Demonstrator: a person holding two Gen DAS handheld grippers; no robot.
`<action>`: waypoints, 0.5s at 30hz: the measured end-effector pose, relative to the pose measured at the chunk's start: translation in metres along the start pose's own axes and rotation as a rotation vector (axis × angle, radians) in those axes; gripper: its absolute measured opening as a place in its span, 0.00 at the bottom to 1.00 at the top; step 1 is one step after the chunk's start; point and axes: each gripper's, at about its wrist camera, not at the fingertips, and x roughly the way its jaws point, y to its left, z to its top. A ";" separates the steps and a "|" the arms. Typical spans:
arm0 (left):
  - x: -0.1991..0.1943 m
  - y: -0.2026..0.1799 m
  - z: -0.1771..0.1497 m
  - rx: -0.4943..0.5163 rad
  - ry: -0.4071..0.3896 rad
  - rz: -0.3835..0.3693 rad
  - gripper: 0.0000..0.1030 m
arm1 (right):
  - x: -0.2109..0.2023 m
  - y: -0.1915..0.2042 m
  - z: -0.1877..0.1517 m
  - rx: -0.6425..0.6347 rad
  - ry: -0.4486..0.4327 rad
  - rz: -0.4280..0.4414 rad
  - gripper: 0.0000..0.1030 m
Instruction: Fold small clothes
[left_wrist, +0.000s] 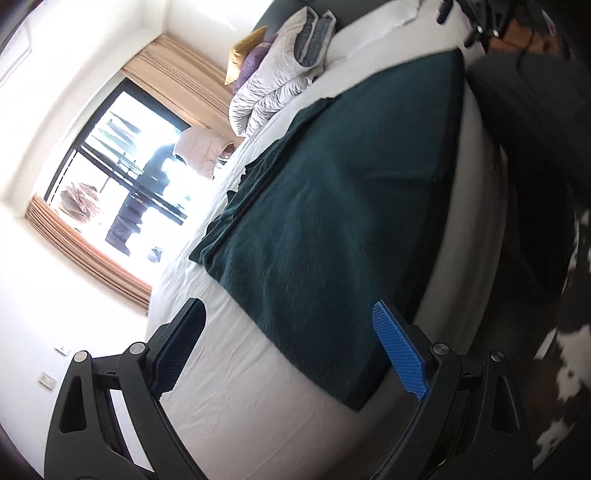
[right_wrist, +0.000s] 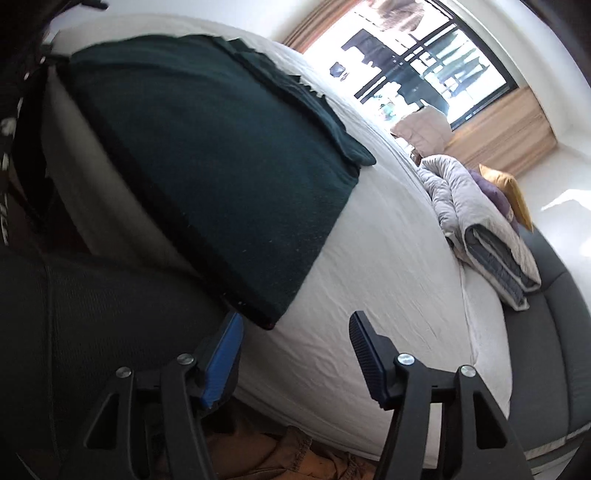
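Cowhide rug (left_wrist: 569, 369) left view only | brown cloth (right_wrist: 295, 458) right view only

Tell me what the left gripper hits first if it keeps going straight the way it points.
Probably the dark green garment lying on the white bed sheet; the left gripper is open and empty, though depth is uncertain.

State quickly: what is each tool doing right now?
Left tool: open, holding nothing, over the green garment.
Right tool: open, holding nothing.
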 end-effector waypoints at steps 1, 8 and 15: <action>0.001 -0.006 -0.004 0.022 0.009 0.016 0.90 | 0.001 0.006 0.001 -0.011 0.002 -0.002 0.60; 0.015 -0.035 -0.020 0.190 -0.005 0.131 0.90 | 0.004 0.021 0.010 -0.043 -0.007 0.011 0.56; -0.004 -0.053 -0.034 0.282 -0.086 0.155 0.90 | 0.000 0.015 0.016 0.044 -0.025 0.008 0.56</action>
